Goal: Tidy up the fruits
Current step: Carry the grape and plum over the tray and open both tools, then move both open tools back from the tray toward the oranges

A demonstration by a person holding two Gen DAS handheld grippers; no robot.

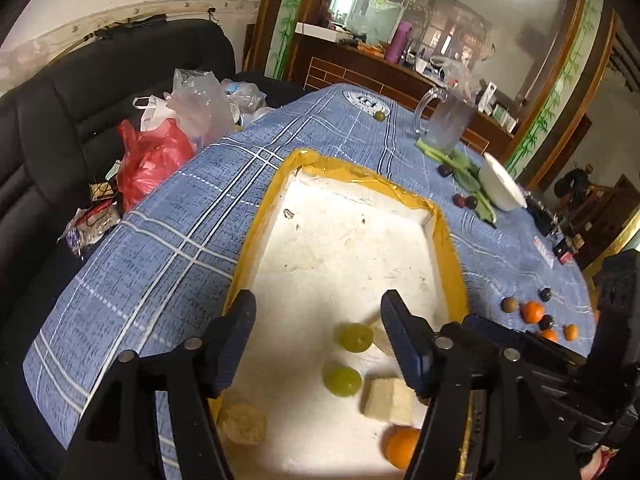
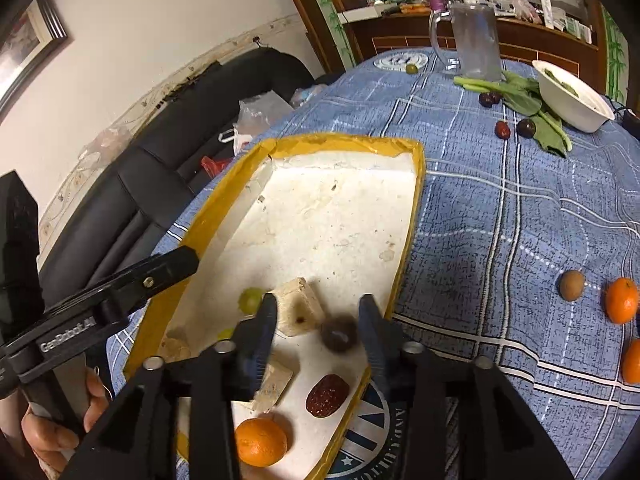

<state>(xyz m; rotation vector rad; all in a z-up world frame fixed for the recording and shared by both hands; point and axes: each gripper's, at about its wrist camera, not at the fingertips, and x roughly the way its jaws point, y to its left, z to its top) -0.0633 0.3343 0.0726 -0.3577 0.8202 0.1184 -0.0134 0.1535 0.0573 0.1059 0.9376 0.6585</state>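
A white foam tray with a yellow taped rim point(image 1: 450, 240) point(image 2: 419, 184) lies on the blue checked cloth. My left gripper point(image 1: 320, 322) hovers open over its near end, with a blurred green fruit point(image 1: 354, 337) loose between the fingers. A second green fruit point(image 1: 342, 376), a foam block point(image 1: 390, 400) and an orange point(image 1: 402, 446) lie below. My right gripper point(image 2: 320, 320) is open too. A blurred dark fruit point(image 2: 339, 334) sits between its fingers, close to the right one. A red date point(image 2: 327, 395) and the orange point(image 2: 260, 442) rest in the tray.
Loose on the cloth to the right are oranges point(image 2: 621, 300), a brown fruit point(image 2: 571, 285) and dark fruits point(image 2: 526, 128). Farther back stand a white bowl point(image 2: 576, 96), leafy greens point(image 2: 524, 100) and a clear jug point(image 2: 476, 40). Plastic bags point(image 1: 160, 152) lie on the black sofa, left.
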